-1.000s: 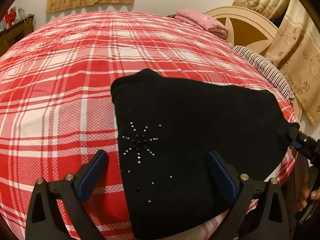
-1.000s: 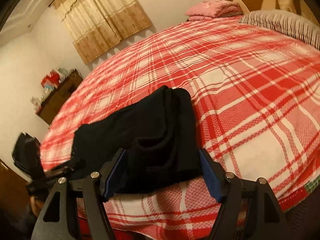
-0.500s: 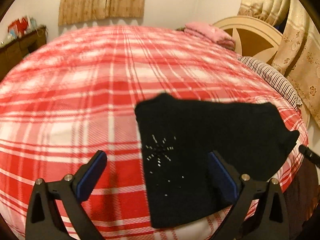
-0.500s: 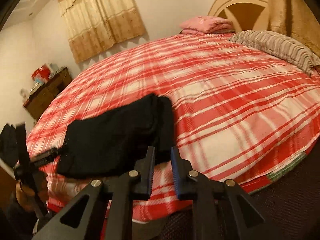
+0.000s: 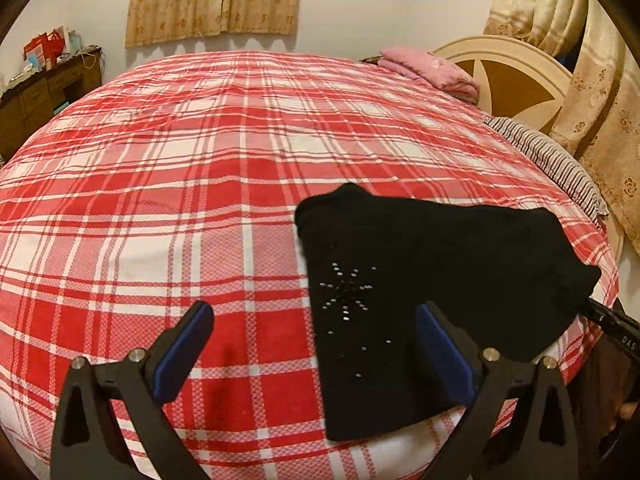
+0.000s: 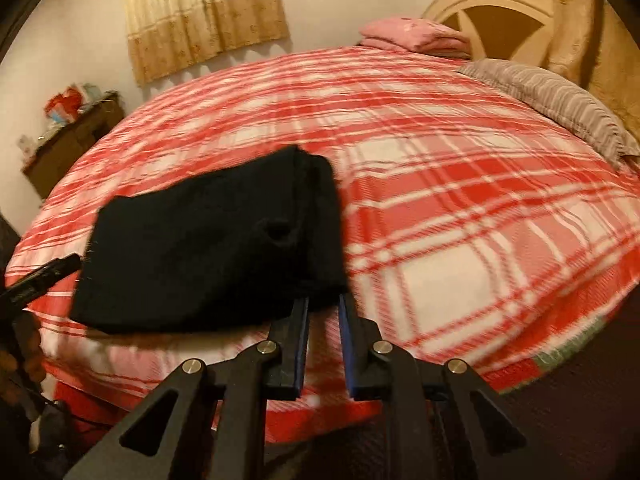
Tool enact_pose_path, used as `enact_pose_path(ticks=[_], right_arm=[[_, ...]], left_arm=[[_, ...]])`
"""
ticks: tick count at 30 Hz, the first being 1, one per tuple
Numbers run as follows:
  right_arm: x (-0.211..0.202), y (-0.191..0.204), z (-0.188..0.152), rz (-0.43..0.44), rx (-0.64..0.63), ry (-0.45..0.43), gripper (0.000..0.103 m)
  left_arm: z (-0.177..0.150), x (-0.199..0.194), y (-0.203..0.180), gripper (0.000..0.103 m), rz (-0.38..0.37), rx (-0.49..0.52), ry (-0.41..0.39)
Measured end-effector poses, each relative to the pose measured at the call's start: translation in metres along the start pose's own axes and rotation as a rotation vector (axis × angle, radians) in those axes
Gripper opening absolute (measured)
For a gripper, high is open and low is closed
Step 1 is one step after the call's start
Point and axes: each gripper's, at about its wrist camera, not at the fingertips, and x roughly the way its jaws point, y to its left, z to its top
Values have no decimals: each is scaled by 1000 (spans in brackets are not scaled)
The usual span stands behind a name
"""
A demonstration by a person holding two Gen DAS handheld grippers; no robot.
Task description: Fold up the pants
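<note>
The black pants (image 5: 432, 280) lie folded into a compact bundle on the red plaid bed (image 5: 200, 200), near its front edge. Small studs in a star pattern show on the top layer. My left gripper (image 5: 314, 344) is open and empty, hovering above the bed just short of the bundle's left side. In the right wrist view the pants (image 6: 208, 248) lie ahead and to the left. My right gripper (image 6: 323, 308) has its jaws nearly closed with a narrow gap, empty, at the bundle's near right corner.
A pink folded cloth (image 5: 432, 70) and a striped pillow (image 5: 552, 160) lie by the headboard (image 5: 516, 76). A dark wooden dresser (image 5: 44, 96) stands at the far left. Curtains (image 5: 216, 0) hang on the back wall. The bed's edge drops off just in front.
Both grippers pulled back from the bundle. The right gripper went from wide open around the pants to nearly closed and empty. The left stayed open.
</note>
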Motion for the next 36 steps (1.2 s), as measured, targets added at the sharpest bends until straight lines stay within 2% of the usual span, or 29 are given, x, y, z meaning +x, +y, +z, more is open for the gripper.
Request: enact_pose_path(ticks=[2, 5, 8, 12, 14, 19, 22, 25, 27, 30, 33, 35, 36], right_arm=[[-11, -1, 2, 13, 32, -31, 14], [-34, 18, 15, 46, -19, -147, 17], [-35, 48, 37, 177, -97, -172, 17], [-1, 100, 72, 412, -169, -74, 17], [19, 136, 84, 486, -242, -26, 17], [75, 225, 103, 624, -430, 150, 17], [101, 261, 108, 613, -589, 206, 17], [120, 284, 116, 653, -657, 290, 17], [125, 295, 118, 647, -698, 336, 18], [136, 312, 108, 553, -837, 383, 23], [159, 319, 93, 355, -946, 440, 23], [167, 317, 97, 366, -890, 475, 23], [172, 316, 101, 356, -861, 492, 27]], left_arm=[[-1, 0, -2, 103, 8, 11, -3], [-3, 1, 1, 103, 33, 11, -7], [-4, -3, 3, 103, 50, 12, -31], [-8, 2, -8, 103, 91, 87, -53], [-13, 12, -10, 103, 107, 111, -22], [-25, 23, 6, 103, 36, -8, 19], [-29, 21, 2, 103, 50, 13, -5], [-33, 21, -1, 103, 54, 13, -21], [-33, 22, -2, 103, 54, 22, -26], [-34, 22, -3, 103, 54, 34, -34], [-35, 22, -4, 103, 50, 44, -37], [-36, 22, -6, 103, 58, 48, -39], [-38, 21, -7, 103, 65, 49, -47]])
